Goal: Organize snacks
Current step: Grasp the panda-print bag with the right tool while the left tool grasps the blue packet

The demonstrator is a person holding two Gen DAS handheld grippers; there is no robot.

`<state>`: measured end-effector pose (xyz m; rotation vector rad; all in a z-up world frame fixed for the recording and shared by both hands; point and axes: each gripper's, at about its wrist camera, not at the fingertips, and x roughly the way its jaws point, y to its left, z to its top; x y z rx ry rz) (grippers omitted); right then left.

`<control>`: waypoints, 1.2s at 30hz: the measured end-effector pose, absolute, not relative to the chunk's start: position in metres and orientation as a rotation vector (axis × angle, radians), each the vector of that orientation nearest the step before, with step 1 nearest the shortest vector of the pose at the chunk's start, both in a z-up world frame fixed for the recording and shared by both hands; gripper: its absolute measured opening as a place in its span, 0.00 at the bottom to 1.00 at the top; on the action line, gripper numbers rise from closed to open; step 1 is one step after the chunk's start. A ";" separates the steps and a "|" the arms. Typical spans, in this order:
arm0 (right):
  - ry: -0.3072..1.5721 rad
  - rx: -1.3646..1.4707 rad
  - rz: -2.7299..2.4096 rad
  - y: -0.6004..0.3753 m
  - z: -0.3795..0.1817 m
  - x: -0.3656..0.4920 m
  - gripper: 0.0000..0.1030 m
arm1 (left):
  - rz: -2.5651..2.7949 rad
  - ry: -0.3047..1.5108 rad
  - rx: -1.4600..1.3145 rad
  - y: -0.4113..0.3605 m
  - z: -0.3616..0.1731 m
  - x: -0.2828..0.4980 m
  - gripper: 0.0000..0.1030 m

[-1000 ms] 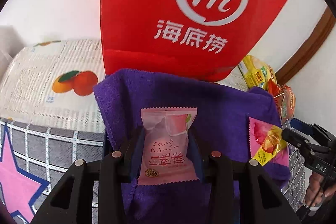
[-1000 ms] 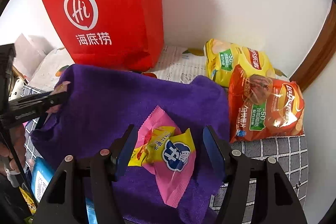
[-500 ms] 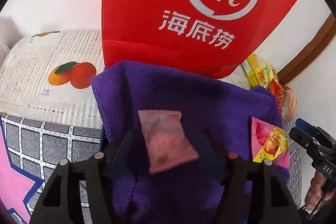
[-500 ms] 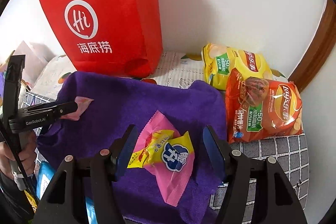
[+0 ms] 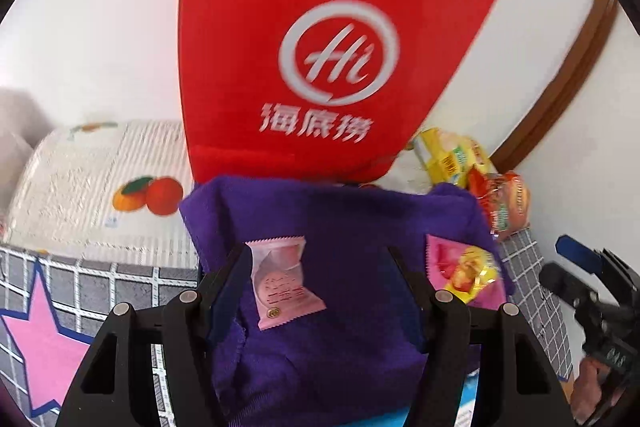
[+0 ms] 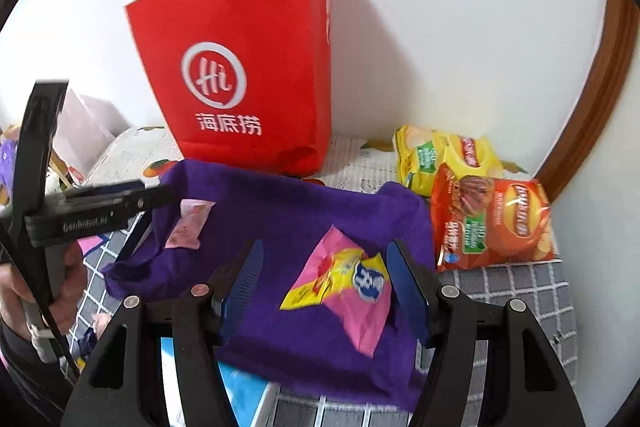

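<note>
The red bag (image 6: 240, 75) stood upright well beyond both sets of jaws, against the wall; its opening faced up & away from both cams, so contents can't be told. The purple towel (image 5: 352, 227) lay spread under both grippers, over the checked desk (image 6: 520, 291).

Change vs 1 s ago: the left gripper (image 5: 320, 279) had been clamped on the pale pink peach snack (image 5: 284, 279); its jaws then stood wide apart, w/ the packet lying loose on the towel between them, nearer the left jaw. It looked set down, not carried, so that item probably counted as placed on the towel, the hand free for the next one.

The right gripper (image 6: 324, 279) was unchanged in state: jaws apart, straddling the pink-and-yellow snack (image 6: 344, 283) w/o clamping; the packet lay flat on the towel between them. Likely next grab, but not yet gripped.

To the right of the right jaws, off the towel: the orange chip bag (image 6: 492, 219) touching & partly overlapping the yellow chip bag (image 6: 444, 155), both on the desk, untouched.

So 2 small packets on the towel, 2 chip bags beside it. Sorting seemed early-to-mid.
</note>
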<state>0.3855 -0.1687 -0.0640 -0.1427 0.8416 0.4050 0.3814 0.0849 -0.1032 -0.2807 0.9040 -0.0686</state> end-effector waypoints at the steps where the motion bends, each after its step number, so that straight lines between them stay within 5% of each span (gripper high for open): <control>1: 0.829 -0.137 0.401 -0.169 -0.060 0.377 0.62 | -0.072 0.897 -0.268 0.083 -0.096 0.378 0.62; 11: 0.888 -0.066 0.414 -0.180 -0.050 0.268 0.63 | -0.072 0.842 -0.199 0.075 -0.038 0.319 0.62; 15: 0.905 -0.023 0.447 -0.175 -0.062 0.229 0.78 | -0.082 0.836 -0.207 0.083 -0.036 0.284 0.63; 36: 1.029 -0.016 0.332 -0.125 -0.153 0.195 0.79 | -0.052 0.954 -0.306 0.156 -0.130 0.166 0.68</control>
